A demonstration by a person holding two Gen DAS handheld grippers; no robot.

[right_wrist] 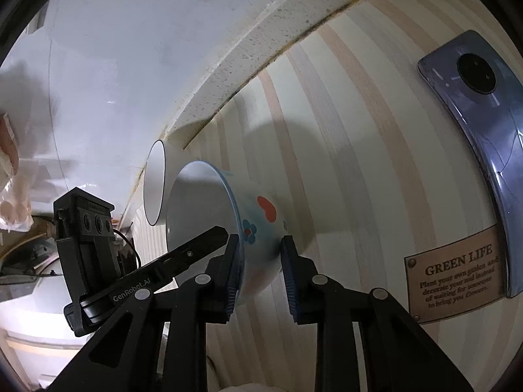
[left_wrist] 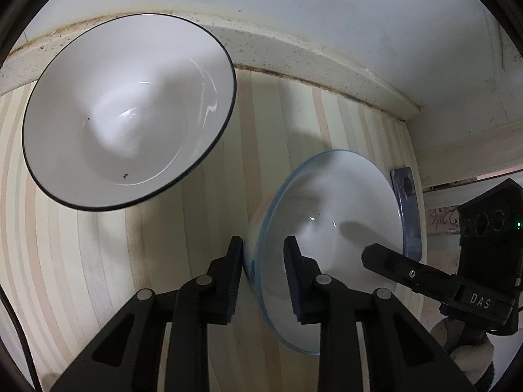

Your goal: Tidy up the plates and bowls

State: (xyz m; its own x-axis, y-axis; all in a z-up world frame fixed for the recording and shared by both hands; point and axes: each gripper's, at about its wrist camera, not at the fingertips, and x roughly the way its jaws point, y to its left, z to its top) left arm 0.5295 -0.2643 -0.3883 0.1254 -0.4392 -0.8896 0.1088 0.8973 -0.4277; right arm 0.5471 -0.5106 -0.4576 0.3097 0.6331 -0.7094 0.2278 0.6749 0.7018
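A white bowl with a black rim (left_wrist: 127,111) sits on the striped counter (left_wrist: 183,228) by the back ledge. A blue-rimmed bowl (left_wrist: 330,222) with red and blue flowers on its outer wall (right_wrist: 261,219) sits closer. My left gripper (left_wrist: 264,248) straddles its near rim, one finger outside, one inside, the outer pad touching the wall. My right gripper (right_wrist: 258,248) straddles the opposite rim the same way; one of its fingers (left_wrist: 389,261) shows inside the bowl in the left wrist view. The black-rimmed bowl (right_wrist: 155,183) stands just behind in the right wrist view.
A blue phone (right_wrist: 483,130) lies face down on the counter at the right, also in the left wrist view (left_wrist: 408,209). A "GREEN LIFE" label (right_wrist: 457,274) lies beside it. A speckled ledge (left_wrist: 294,49) and white wall bound the back.
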